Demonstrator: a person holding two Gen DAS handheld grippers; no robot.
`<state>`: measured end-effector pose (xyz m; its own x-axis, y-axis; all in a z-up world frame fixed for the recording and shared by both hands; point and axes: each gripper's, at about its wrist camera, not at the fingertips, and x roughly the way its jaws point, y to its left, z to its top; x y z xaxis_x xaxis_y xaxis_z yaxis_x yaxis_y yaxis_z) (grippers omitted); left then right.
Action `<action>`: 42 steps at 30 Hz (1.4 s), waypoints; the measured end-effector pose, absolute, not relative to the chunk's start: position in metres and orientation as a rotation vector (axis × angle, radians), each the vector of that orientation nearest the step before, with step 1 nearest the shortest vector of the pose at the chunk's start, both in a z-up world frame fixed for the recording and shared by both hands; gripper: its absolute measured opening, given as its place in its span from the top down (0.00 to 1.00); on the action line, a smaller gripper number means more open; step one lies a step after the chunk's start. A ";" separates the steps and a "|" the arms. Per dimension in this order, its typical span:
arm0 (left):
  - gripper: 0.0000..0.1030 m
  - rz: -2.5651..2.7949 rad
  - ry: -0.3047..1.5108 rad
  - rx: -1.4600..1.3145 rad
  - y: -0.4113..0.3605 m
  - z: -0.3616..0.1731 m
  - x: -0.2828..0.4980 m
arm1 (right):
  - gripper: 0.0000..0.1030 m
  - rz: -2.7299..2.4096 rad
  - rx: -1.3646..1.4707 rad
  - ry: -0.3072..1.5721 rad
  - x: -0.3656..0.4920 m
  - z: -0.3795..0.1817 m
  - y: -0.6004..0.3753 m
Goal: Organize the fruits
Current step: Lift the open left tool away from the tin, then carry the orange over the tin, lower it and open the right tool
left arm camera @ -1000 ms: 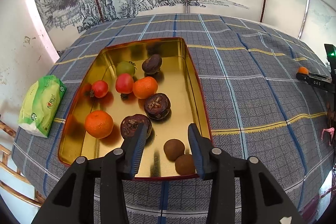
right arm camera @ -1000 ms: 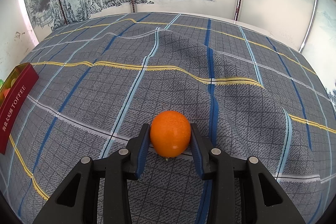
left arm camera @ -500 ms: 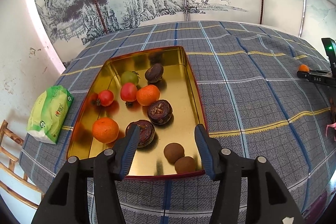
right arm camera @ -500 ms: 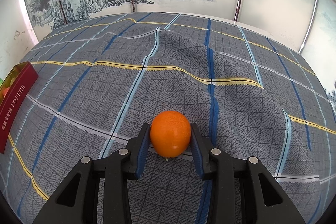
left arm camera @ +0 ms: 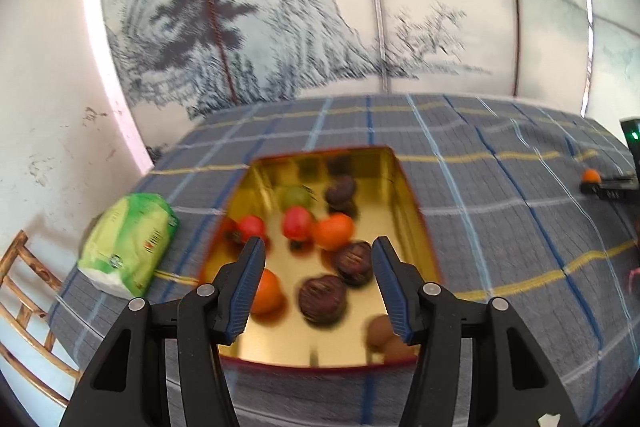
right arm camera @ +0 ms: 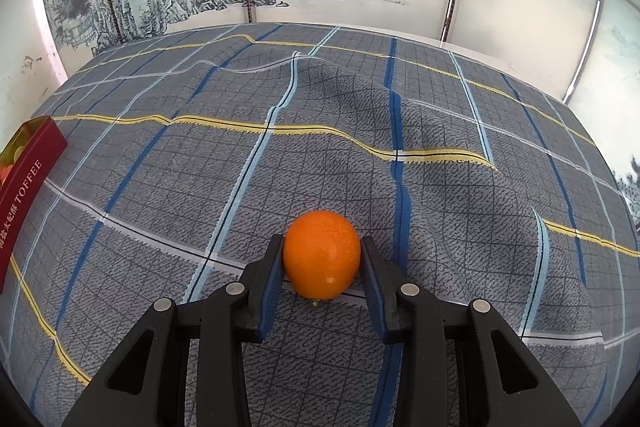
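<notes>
A gold tin tray [left arm camera: 416, 227] with a red rim lies on the plaid cloth. It holds two oranges [left arm camera: 334, 231], red tomatoes [left arm camera: 297, 223], a green fruit [left arm camera: 296, 197], dark passion fruits [left arm camera: 323, 298] and brown fruits [left arm camera: 380, 331]. My left gripper [left arm camera: 318, 287] is open and empty, raised above the tray's near end. My right gripper [right arm camera: 322, 267] is shut on an orange [right arm camera: 322, 254], low over the cloth. That orange also shows far right in the left wrist view [left arm camera: 591, 175]. The tray's red side [right arm camera: 28, 183] shows at the left edge of the right wrist view.
A green packet [left arm camera: 128, 247] lies left of the tray near the table edge. A bamboo chair [left arm camera: 24, 291] stands at lower left. The cloth [right arm camera: 360, 115] is wrinkled into ridges ahead of the right gripper. A painted screen stands behind the table.
My left gripper has risen and pulled back from the tray, its jaws opening wider. The right gripper and its orange have not moved.
</notes>
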<state>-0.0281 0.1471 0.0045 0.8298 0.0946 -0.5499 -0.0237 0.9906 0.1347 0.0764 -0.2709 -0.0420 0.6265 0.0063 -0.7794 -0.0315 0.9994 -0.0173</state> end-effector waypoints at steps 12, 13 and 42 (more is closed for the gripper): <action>0.50 0.220 0.540 -0.054 0.248 0.000 -0.008 | 0.65 0.050 0.001 0.879 0.053 -0.033 -0.255; 0.50 0.222 0.542 -0.073 0.253 -0.002 -0.007 | 0.65 0.059 0.004 0.872 0.050 -0.030 -0.252; 0.35 0.211 0.493 -0.127 0.280 -0.021 0.020 | 0.65 0.621 -0.055 0.858 0.037 0.018 0.014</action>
